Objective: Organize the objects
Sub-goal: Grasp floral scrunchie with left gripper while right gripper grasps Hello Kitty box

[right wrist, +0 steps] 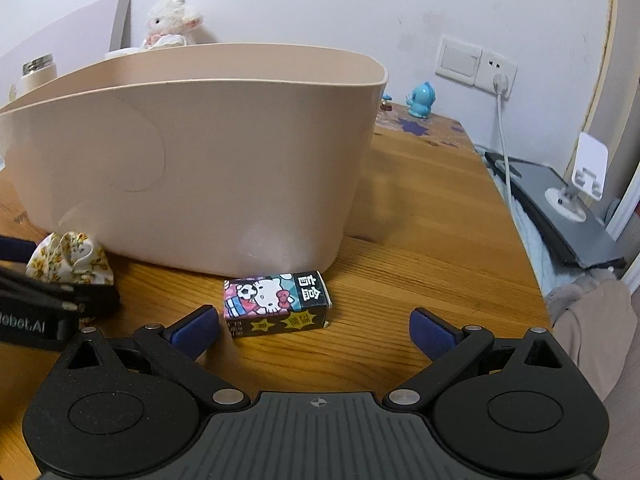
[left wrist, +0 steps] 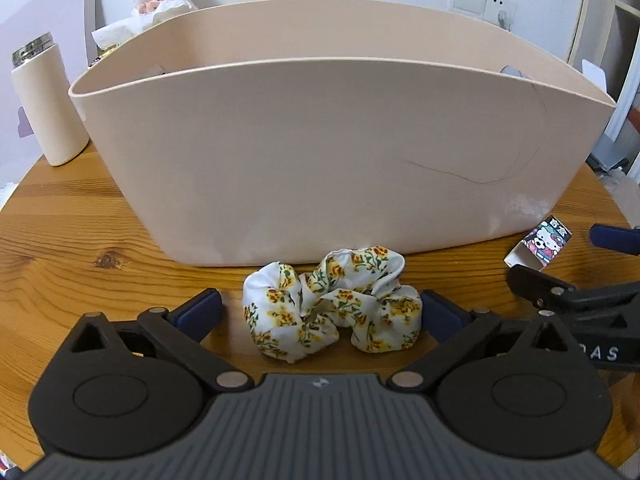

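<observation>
Both pairs of jaws stand wide open and hold nothing. The left gripper [left wrist: 320,312] sits low on the wooden bench [left wrist: 80,240], its blue pads on either side of a floral scrunchie [left wrist: 332,304] that lies flat on the wood just in front of a large beige bin [left wrist: 320,152]. The right pad looks to be touching the fabric; the left pad is a little apart from it. The right gripper [right wrist: 314,328] is also low, beside the left one, facing a small cartoon-printed box [right wrist: 278,304]. The box lies near the bin's front corner, closer to the left pad and not quite between the two.

Judging from this, the step in hand is picking up, with nothing grasped yet. The next move likely calls for closing the left jaws on the scrunchie, then lifting it over the bin's tall rim. The right gripper probably needs to shift left to centre the box first.
</observation>
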Demonstrator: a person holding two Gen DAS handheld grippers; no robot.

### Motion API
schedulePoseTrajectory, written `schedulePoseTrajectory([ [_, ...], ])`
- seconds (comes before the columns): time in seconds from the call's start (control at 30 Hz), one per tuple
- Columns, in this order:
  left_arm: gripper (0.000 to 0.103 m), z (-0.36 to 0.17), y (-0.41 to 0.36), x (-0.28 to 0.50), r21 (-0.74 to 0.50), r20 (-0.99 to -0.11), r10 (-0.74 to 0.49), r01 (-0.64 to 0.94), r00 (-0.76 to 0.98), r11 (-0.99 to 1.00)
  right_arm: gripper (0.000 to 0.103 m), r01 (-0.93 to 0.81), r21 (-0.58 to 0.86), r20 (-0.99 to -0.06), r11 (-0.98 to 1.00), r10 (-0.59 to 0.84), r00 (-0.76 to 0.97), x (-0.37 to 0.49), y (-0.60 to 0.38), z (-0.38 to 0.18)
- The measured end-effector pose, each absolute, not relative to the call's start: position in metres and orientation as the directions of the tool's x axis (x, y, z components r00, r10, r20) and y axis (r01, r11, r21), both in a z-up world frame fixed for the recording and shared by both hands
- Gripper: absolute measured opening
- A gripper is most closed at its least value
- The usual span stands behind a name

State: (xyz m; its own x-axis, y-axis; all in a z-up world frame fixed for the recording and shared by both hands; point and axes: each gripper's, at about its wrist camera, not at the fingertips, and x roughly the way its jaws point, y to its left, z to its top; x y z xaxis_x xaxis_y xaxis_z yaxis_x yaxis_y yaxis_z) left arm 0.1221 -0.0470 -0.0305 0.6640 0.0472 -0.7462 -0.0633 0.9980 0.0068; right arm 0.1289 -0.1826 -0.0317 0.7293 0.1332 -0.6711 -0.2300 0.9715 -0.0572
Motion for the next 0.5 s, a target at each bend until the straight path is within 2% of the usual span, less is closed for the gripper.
schedulePoseTrajectory([
  [0.07, 0.102, -0.031, -0.047, 0.122, 0.006, -0.748, 0.042, -0.056, 0.662, 0.998, 0.091, -0.236, -0.026, -0.665, 0.971, 0.16, 0.729, 0.129, -0.183, -0.032],
  [0.13, 0.095, -0.029, -0.048, 0.121, 0.009, -0.744, 0.056, -0.073, 0.665, 0.997, 0.083, -0.239, -0.008, -0.661, 0.971, 0.174, 0.73, 0.126, -0.181, -0.031],
  [0.2, 0.085, -0.028, -0.046, 0.119, 0.007, -0.735, 0.063, -0.085, 0.675, 0.996, 0.073, -0.249, -0.009, -0.654, 0.968, 0.182, 0.734, 0.122, -0.176, -0.03],
  [0.27, 0.074, -0.028, -0.044, 0.116, 0.007, -0.725, 0.072, -0.097, 0.685, 0.995, 0.055, -0.261, -0.009, -0.65, 0.965, 0.193, 0.735, 0.117, -0.172, -0.028],
  [0.3, 0.065, -0.027, -0.042, 0.114, 0.005, -0.719, 0.076, -0.104, 0.691, 0.995, 0.049, -0.267, -0.01, -0.648, 0.964, 0.197, 0.735, 0.115, -0.169, -0.028],
  [0.33, 0.055, -0.027, -0.041, 0.113, 0.005, -0.714, 0.078, -0.106, 0.696, 0.994, 0.046, -0.262, -0.023, -0.647, 0.965, 0.185, 0.74, 0.114, -0.166, -0.027],
  [0.37, 0.051, -0.026, -0.039, 0.111, 0.003, -0.71, 0.076, -0.105, 0.7, 0.994, 0.046, -0.261, -0.033, -0.645, 0.965, 0.179, 0.743, 0.112, -0.163, -0.027],
  [0.4, 0.039, -0.024, -0.034, 0.105, 0.0, -0.708, 0.069, -0.098, 0.702, 0.995, 0.046, -0.264, -0.03, -0.645, 0.964, 0.183, 0.742, 0.111, -0.162, -0.027],
  [0.43, 0.023, -0.023, -0.033, 0.104, -0.003, -0.707, 0.06, -0.089, 0.704, 0.996, 0.046, -0.264, -0.019, -0.648, 0.964, 0.19, 0.738, 0.11, -0.161, -0.027],
  [0.5, 0.019, -0.021, -0.031, 0.101, -0.015, -0.713, 0.042, -0.075, 0.7, 0.997, 0.046, -0.265, -0.003, -0.652, 0.964, 0.199, 0.732, 0.106, -0.159, -0.026],
])
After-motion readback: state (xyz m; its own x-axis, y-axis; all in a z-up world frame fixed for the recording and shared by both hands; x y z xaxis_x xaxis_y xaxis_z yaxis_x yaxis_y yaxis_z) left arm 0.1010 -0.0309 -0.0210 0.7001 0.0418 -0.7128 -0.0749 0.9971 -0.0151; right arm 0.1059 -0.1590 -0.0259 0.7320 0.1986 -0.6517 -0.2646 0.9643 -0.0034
